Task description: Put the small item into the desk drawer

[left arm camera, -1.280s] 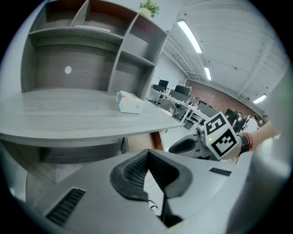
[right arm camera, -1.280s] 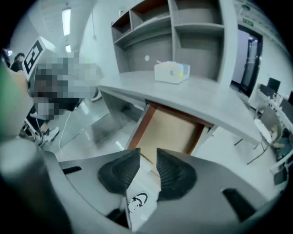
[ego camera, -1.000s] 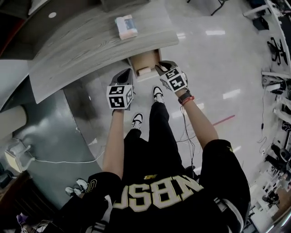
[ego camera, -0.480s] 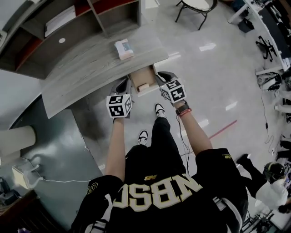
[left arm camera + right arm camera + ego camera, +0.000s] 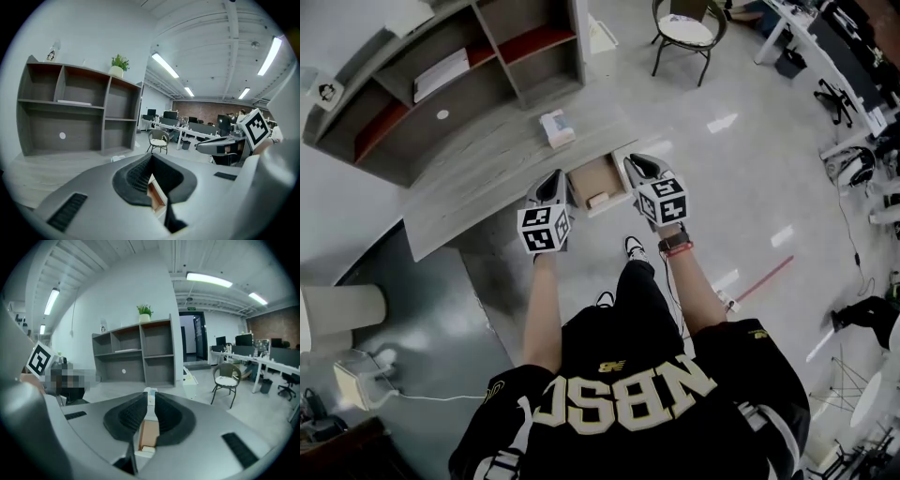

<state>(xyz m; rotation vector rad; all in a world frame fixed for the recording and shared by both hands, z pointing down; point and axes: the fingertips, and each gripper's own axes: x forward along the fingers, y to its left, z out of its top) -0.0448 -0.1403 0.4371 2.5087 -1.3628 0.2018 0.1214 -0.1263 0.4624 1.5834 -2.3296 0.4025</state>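
Observation:
The wooden drawer [image 5: 592, 176] stands pulled out from the grey desk [image 5: 478, 164], with a small pale item [image 5: 599, 199] lying at its front. My left gripper [image 5: 551, 181] hovers over the drawer's left side, the right gripper [image 5: 642, 167] over its right side. Neither holds anything. In the left gripper view the left gripper [image 5: 157, 187] shows a narrow slit with the drawer [image 5: 156, 196] behind it. The right gripper [image 5: 147, 420] is closing, with nothing between its pads; the drawer [image 5: 149, 432] and the item [image 5: 146, 450] show through the gap.
A small white box [image 5: 555, 128] lies on the desk top. A grey shelf unit [image 5: 450, 75] stands behind the desk. A chair [image 5: 684, 33] is on the floor to the right. My feet [image 5: 633, 247] are just in front of the drawer.
The head view has pulled back and tilted up, bringing the shelf unit and chair into view. Both grippers stay over the open drawer's two sides, slightly higher.

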